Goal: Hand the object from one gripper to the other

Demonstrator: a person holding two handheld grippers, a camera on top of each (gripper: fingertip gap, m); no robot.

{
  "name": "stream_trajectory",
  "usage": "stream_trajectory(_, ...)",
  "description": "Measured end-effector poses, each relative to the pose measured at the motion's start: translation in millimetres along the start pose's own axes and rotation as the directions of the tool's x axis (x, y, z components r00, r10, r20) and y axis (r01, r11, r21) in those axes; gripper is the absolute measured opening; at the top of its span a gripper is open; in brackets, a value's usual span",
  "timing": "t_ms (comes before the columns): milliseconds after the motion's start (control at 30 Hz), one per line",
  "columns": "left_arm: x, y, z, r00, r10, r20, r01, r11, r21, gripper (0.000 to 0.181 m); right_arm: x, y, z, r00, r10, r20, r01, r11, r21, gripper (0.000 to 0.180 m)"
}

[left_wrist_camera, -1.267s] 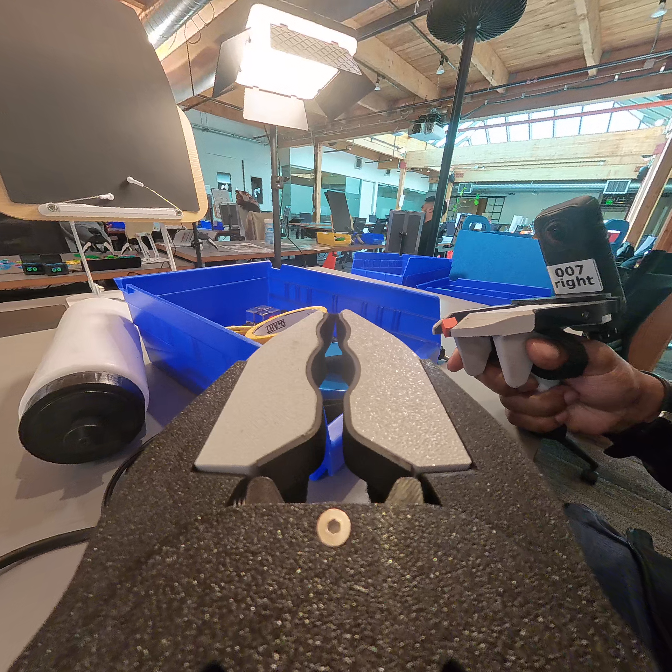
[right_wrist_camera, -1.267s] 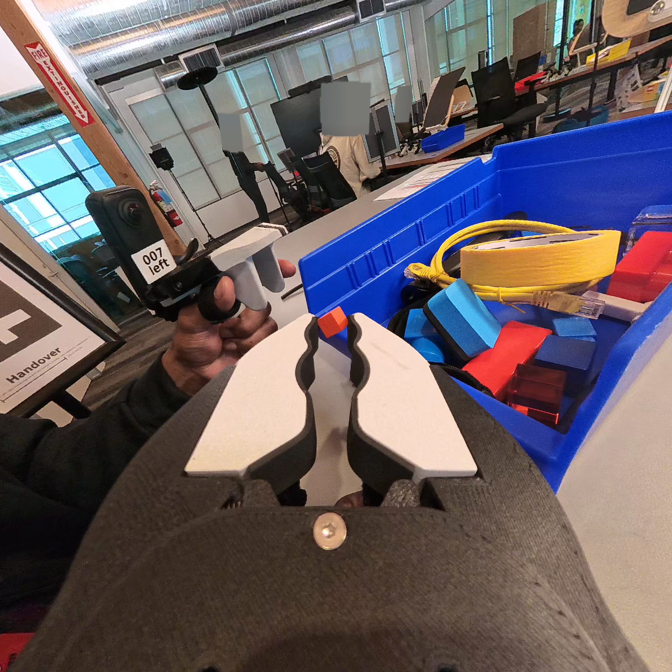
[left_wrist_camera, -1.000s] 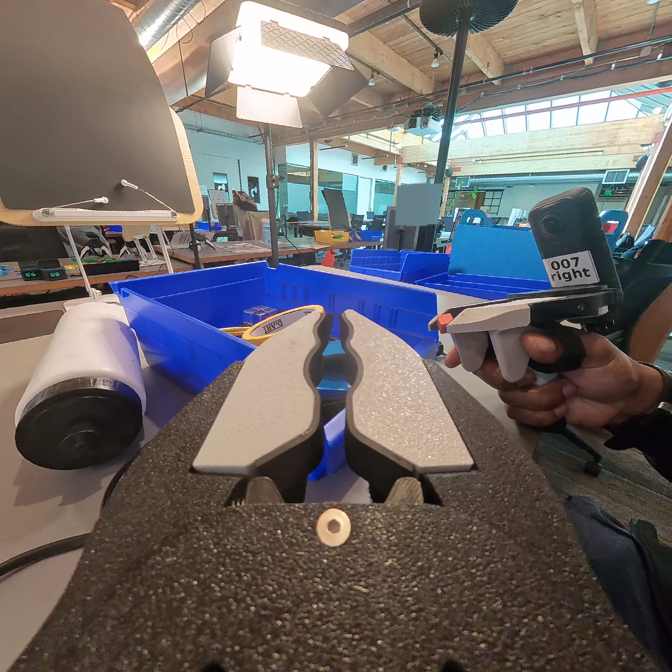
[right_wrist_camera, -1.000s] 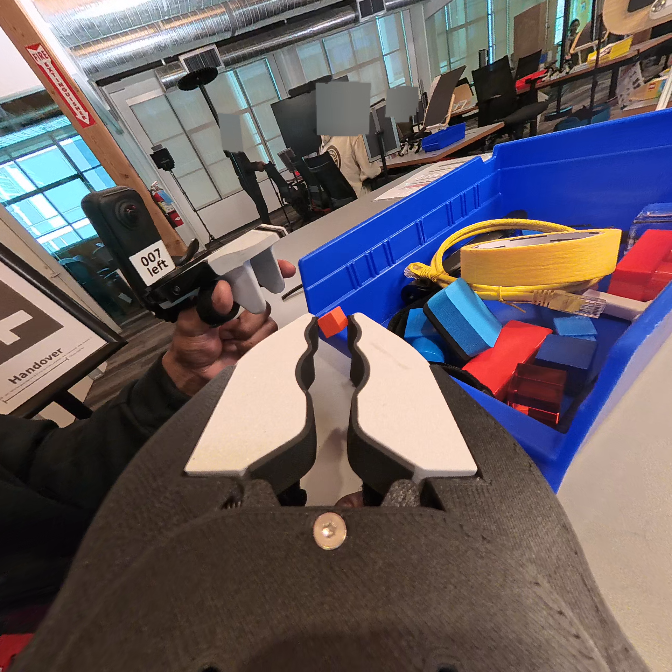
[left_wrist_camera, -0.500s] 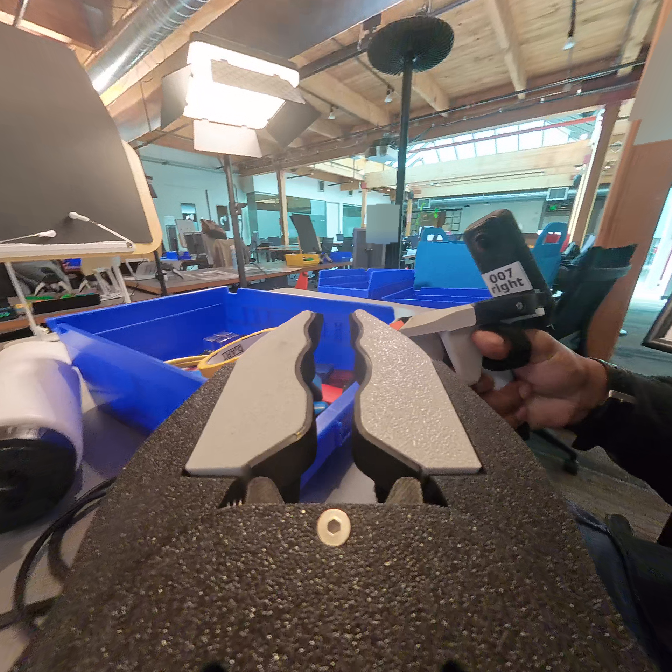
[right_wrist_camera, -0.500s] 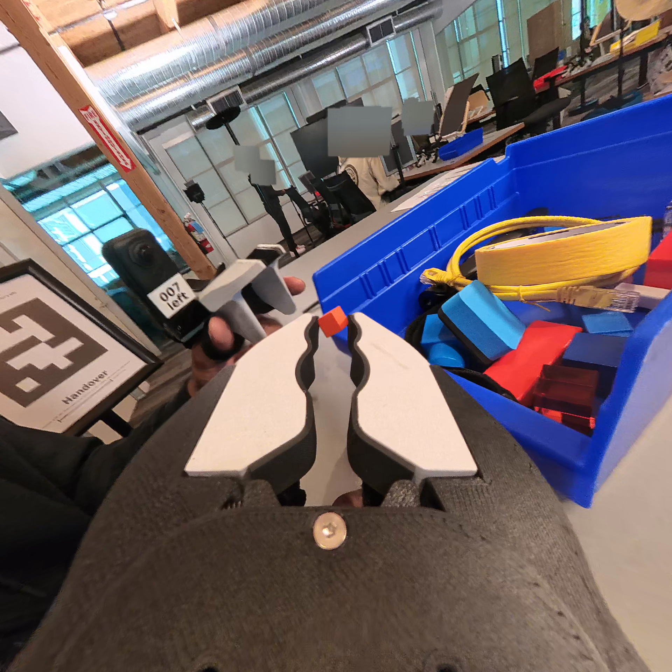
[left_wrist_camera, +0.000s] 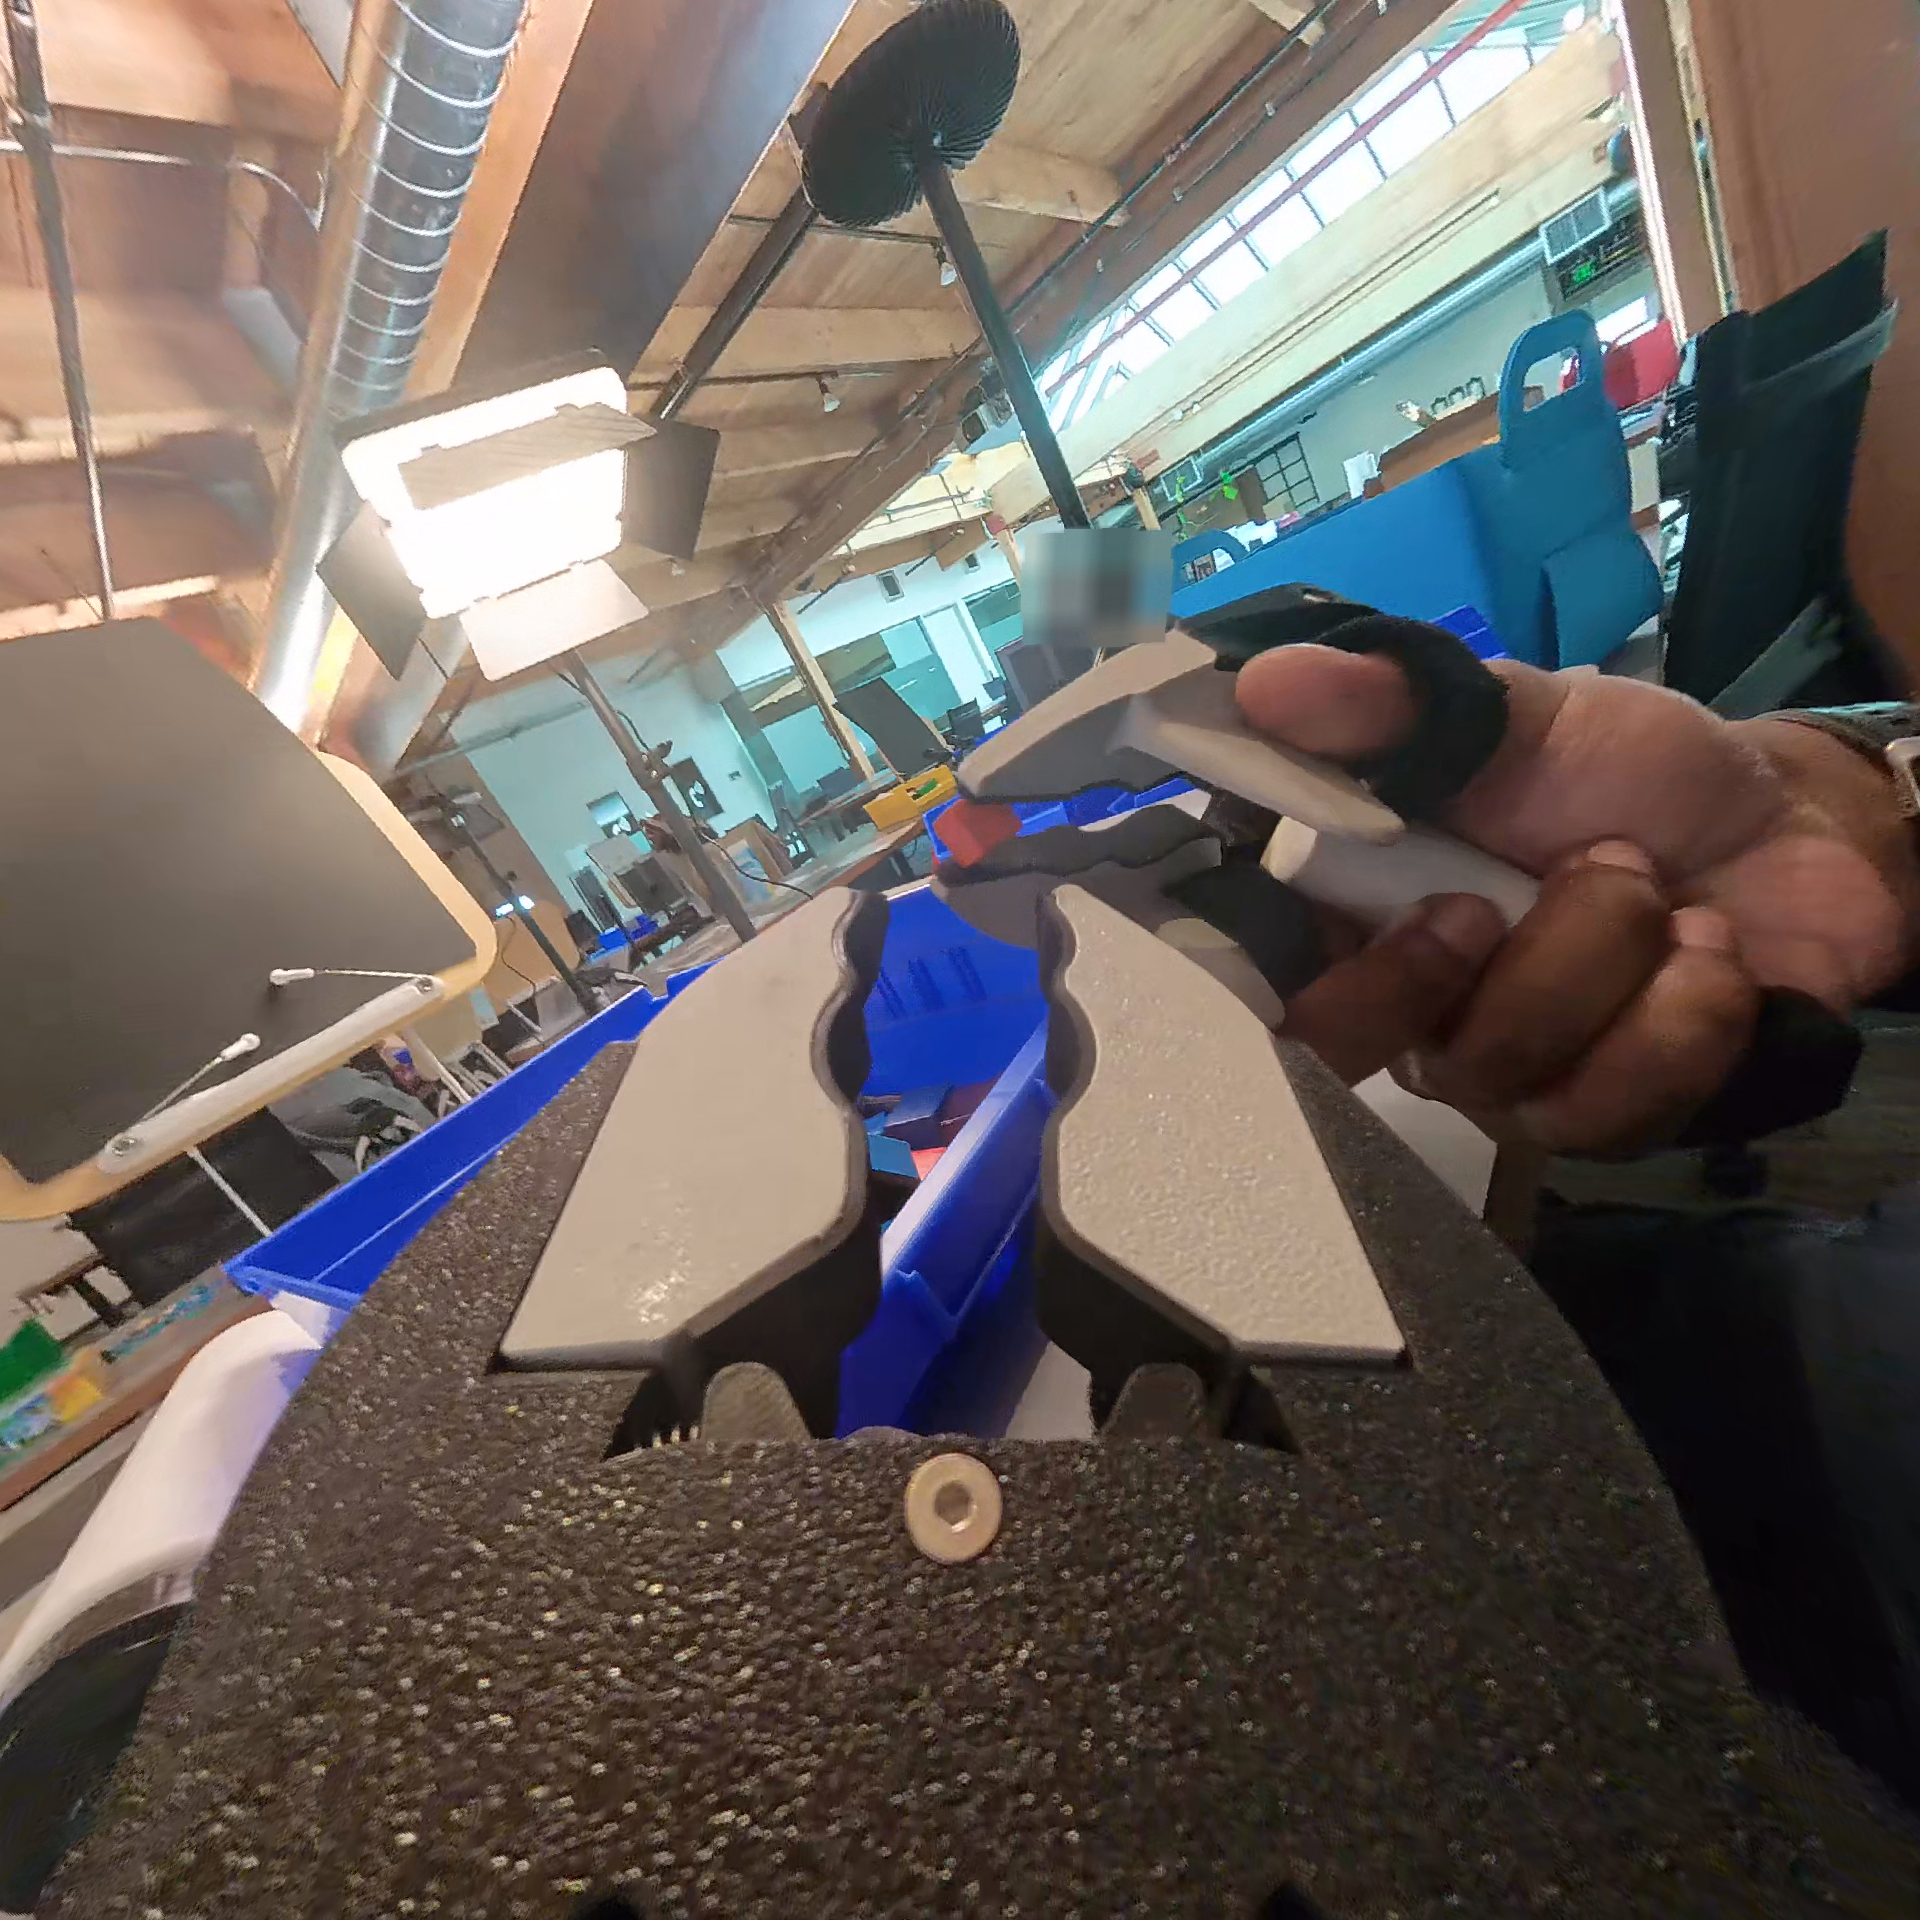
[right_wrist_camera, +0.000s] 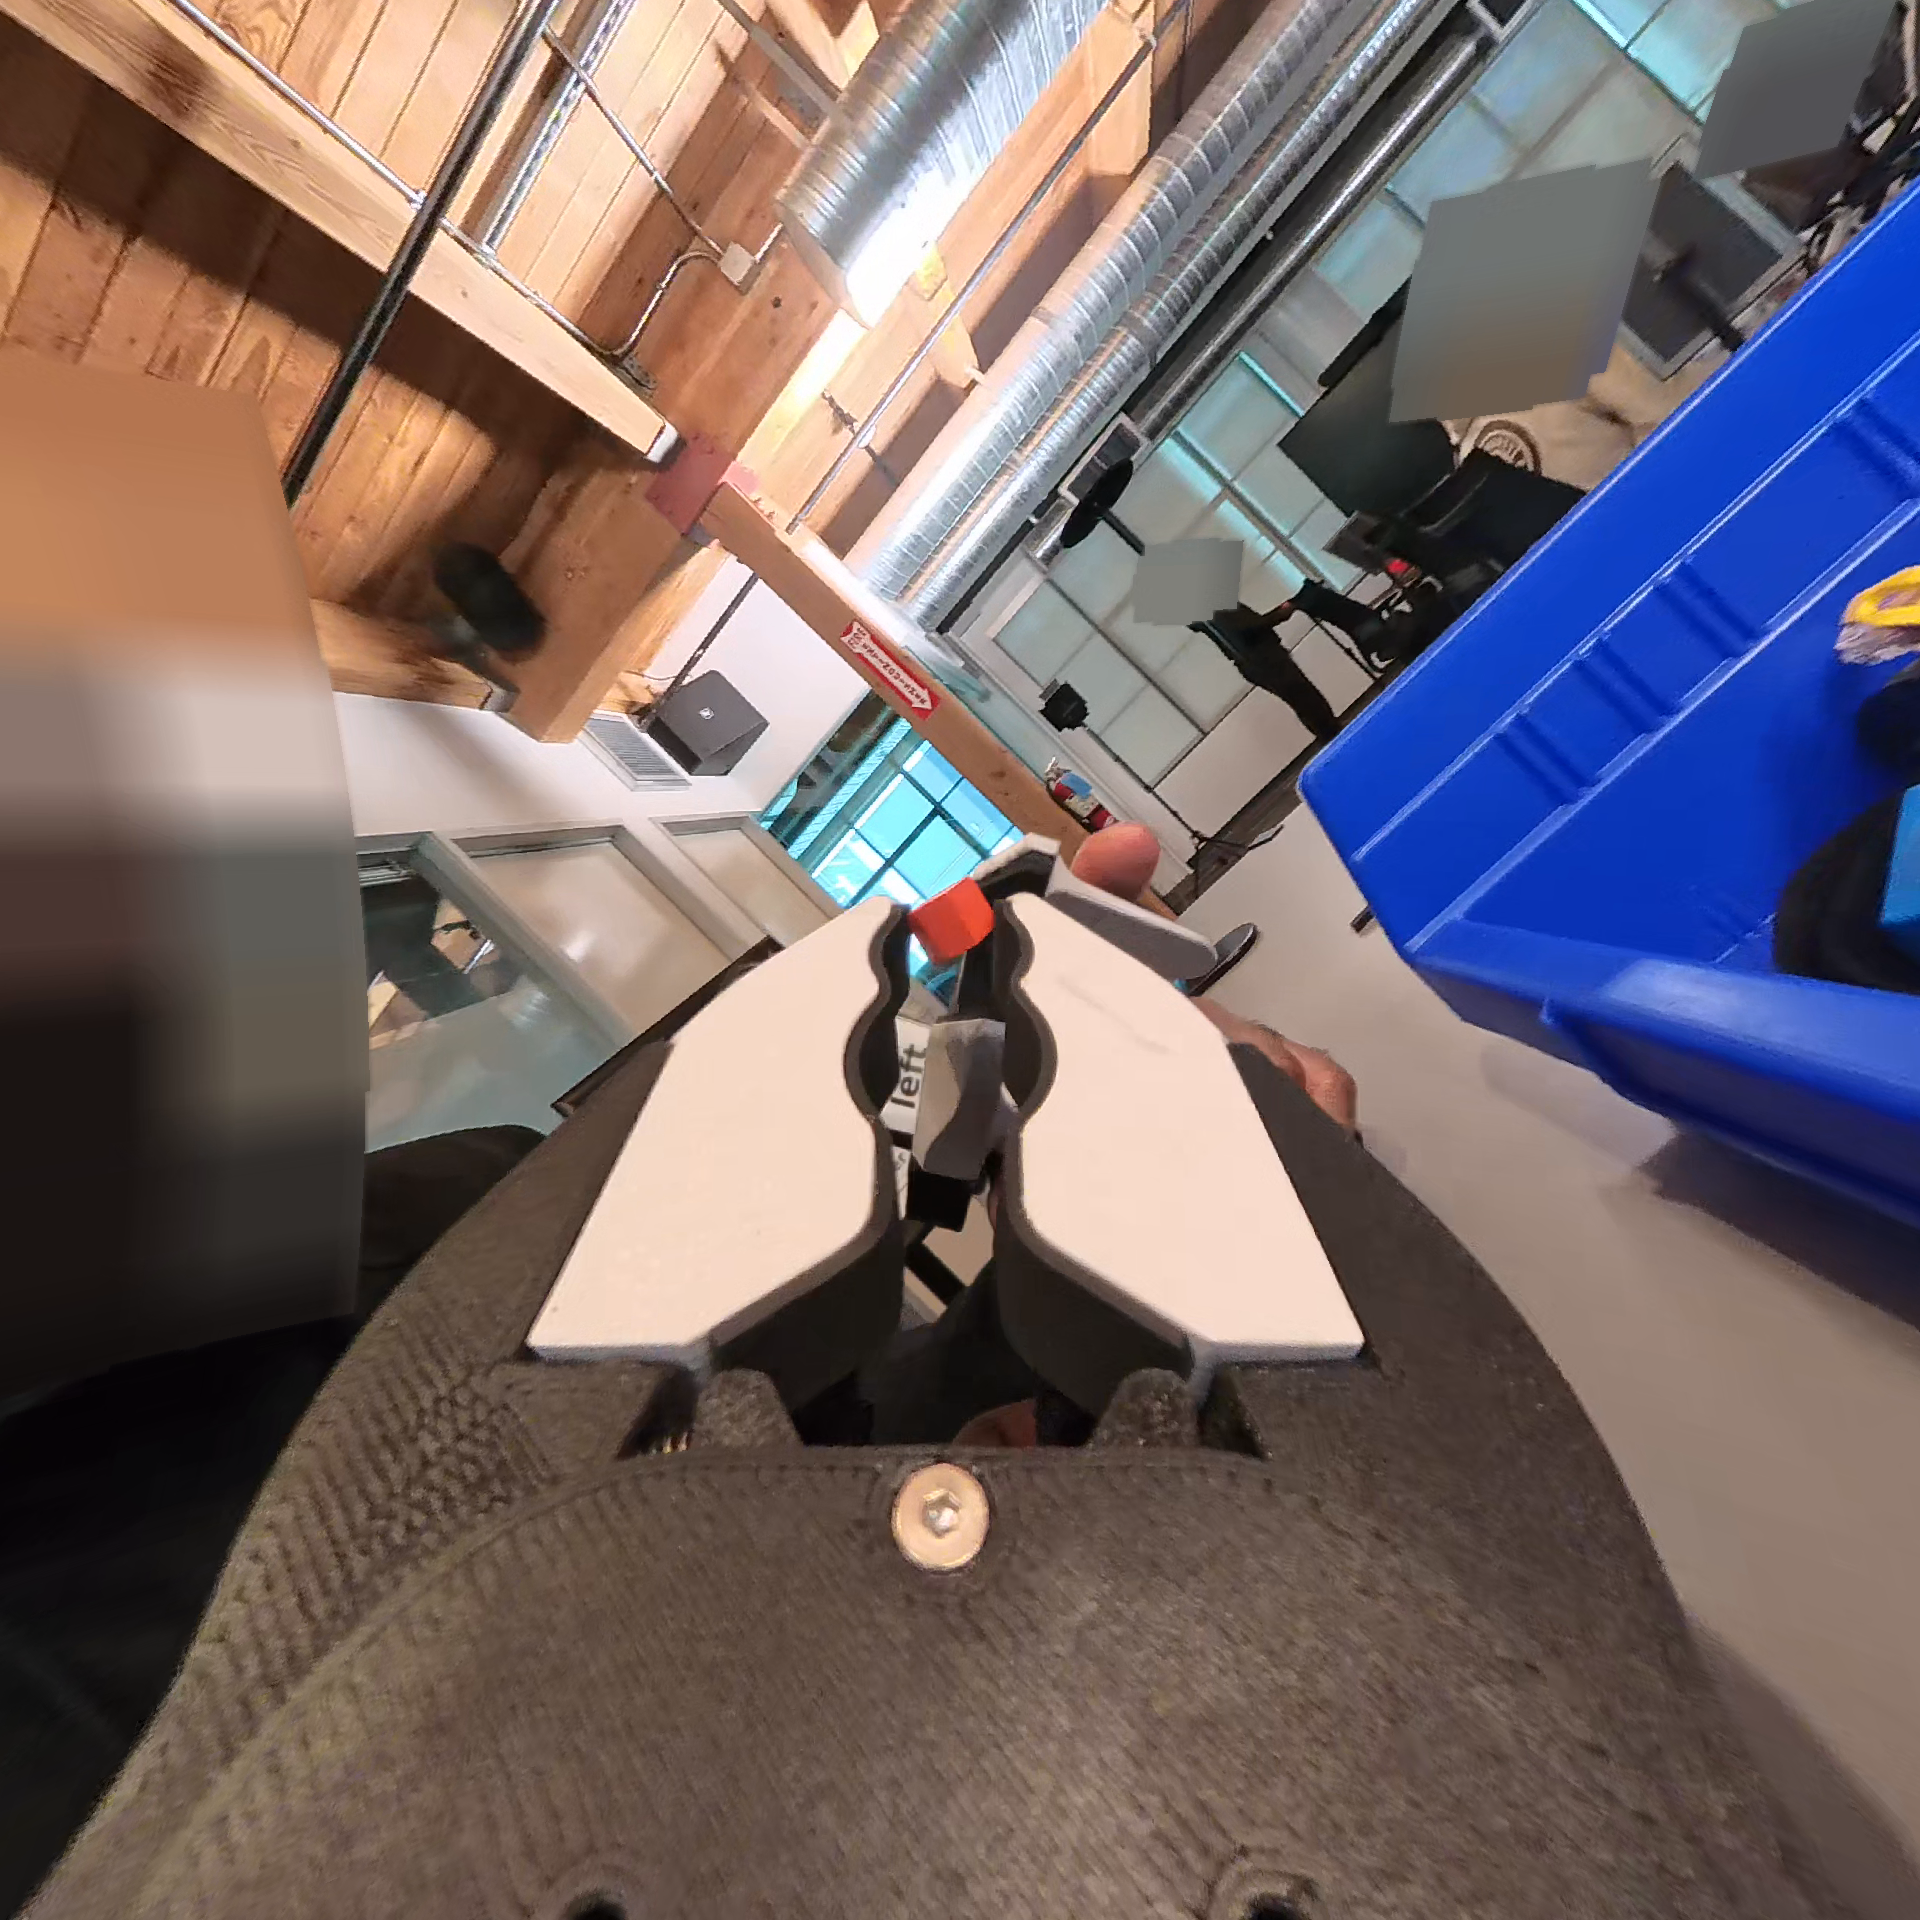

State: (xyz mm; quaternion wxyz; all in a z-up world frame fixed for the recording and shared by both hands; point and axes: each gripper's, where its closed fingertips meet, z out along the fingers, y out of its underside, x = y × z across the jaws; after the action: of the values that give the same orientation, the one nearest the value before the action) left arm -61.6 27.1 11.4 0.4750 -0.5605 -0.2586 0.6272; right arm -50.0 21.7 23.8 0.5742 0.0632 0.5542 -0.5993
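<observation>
Handover at the approach stage: right tongs point(right_wrist_camera: 948, 914) clenched on the small orange-red plastic cube point(right_wrist_camera: 948, 925); left tongs point(left_wrist_camera: 961, 914) parted just beneath it; next, centre and clamp before release.

- The left gripper point(left_wrist_camera: 956, 914) pointed forward and slightly upward, its two grey fingers point(left_wrist_camera: 717, 1132) parted with a clear gap between the tips.
- The right gripper point(left_wrist_camera: 961, 836) came in from the right side, turned on its side so that one finger lay above the other, its tips just past the left gripper's tips.
- Its fingers were pinched close together at the tips.
- The person's right hand point(left_wrist_camera: 1662, 894) gripped the handle, a finger through a black strap loop.
- In the right wrist view, the right gripper point(right_wrist_camera: 951, 925) was rolled sharply, and a fingertip of the left hand point(right_wrist_camera: 1117, 857) showed just beyond it.
</observation>
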Motion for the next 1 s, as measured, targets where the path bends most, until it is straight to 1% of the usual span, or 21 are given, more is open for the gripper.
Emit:
stream_trajectory(167,3.5,-4.1,-0.8,1.000,0.030,0.001,-0.030,0.999,0.025,0.030,-0.1,5.1,3.2,1.000,0.014,0.007,-0.014,1.000,-0.009,0.014)
stream_trajectory(300,3.4,-11.3,-2.0,1.000,0.018,0.010,-0.018,0.998,0.065,0.028,1.0,6.5,4.0,1.000,0.016,0.004,-0.016,1.000,-0.007,0.014)
stream_trajectory(533,6.3,-10.3,-0.3,0.999,0.031,0.014,-0.032,0.998,0.057,0.019,0.9,11.5,6.7,1.000,0.021,0.010,-0.021,1.000,-0.017,0.014)
stream_trajectory(633,4.2,-8.3,-0.6,0.999,0.037,0.024,-0.038,0.999,0.036,0.015,3.2,12.4,6.4,1.000,-0.007,-0.017,0.007,1.000,-0.030,0.015)
stream_trajectory(733,3.1,-4.1,0.4,0.998,0.051,0.035,-0.051,0.999,0.002,0.015,8.1,10.8,4.5,0.994,-0.078,-0.078,0.075,0.996,-0.050,0.015)
stream_trajectory(833,1.2,-3.2,0.9,0.996,0.076,0.054,-0.075,0.997,-0.021,0.015,14.3,8.1,0.9,0.962,-0.209,-0.175,0.192,0.975,-0.110,0.025)
stream_trajectory(900,0.6,-2.1,0.9,0.992,0.112,0.062,-0.110,0.993,-0.042,0.015,16.8,6.7,-2.1,0.916,-0.326,-0.236,0.289,0.941,-0.177,0.027)
stream_trajectory(1000,1.4,2.0,1.1,0.978,0.200,0.064,-0.194,0.977,-0.092,0.015,20.6,4.7,-8.0,0.796,-0.514,-0.319,0.427,0.851,-0.306,0.030)
